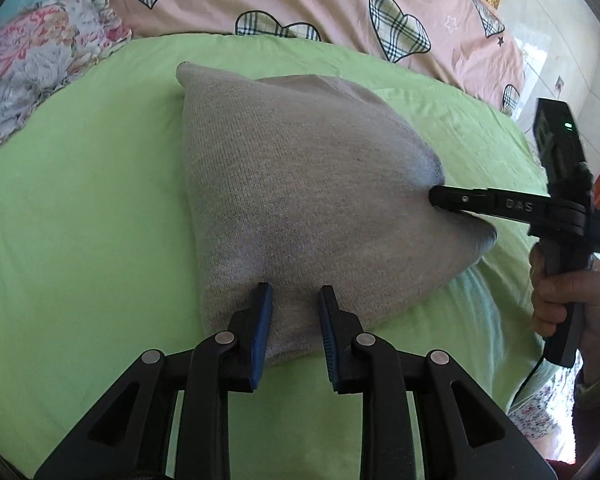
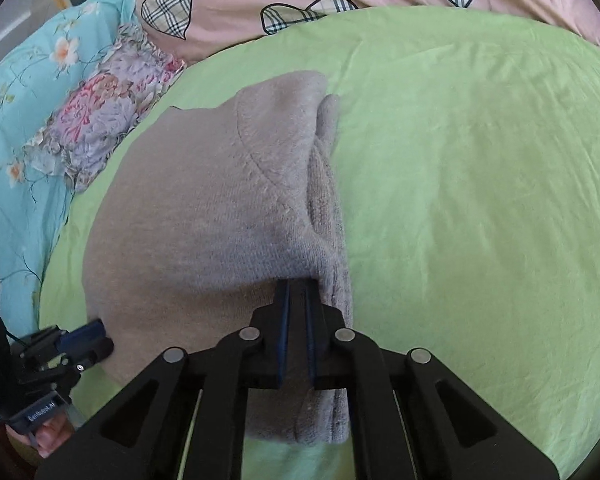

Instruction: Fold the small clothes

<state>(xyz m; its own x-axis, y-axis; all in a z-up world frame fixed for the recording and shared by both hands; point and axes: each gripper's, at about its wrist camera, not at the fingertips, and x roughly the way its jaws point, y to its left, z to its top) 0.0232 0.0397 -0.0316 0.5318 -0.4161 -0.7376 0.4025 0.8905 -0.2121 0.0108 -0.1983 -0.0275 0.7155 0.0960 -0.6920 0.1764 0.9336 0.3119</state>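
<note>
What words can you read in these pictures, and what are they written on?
"DAS": on the finger of the right hand-held gripper, seen from the left wrist.
A white label on the left hand-held gripper, seen from the right wrist: too small and blurred to read surely.
No other words.

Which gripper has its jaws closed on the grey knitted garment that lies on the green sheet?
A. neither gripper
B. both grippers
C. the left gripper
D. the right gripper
D: the right gripper pinches a fold of the grey knitted garment, while the left gripper stands open.
</note>
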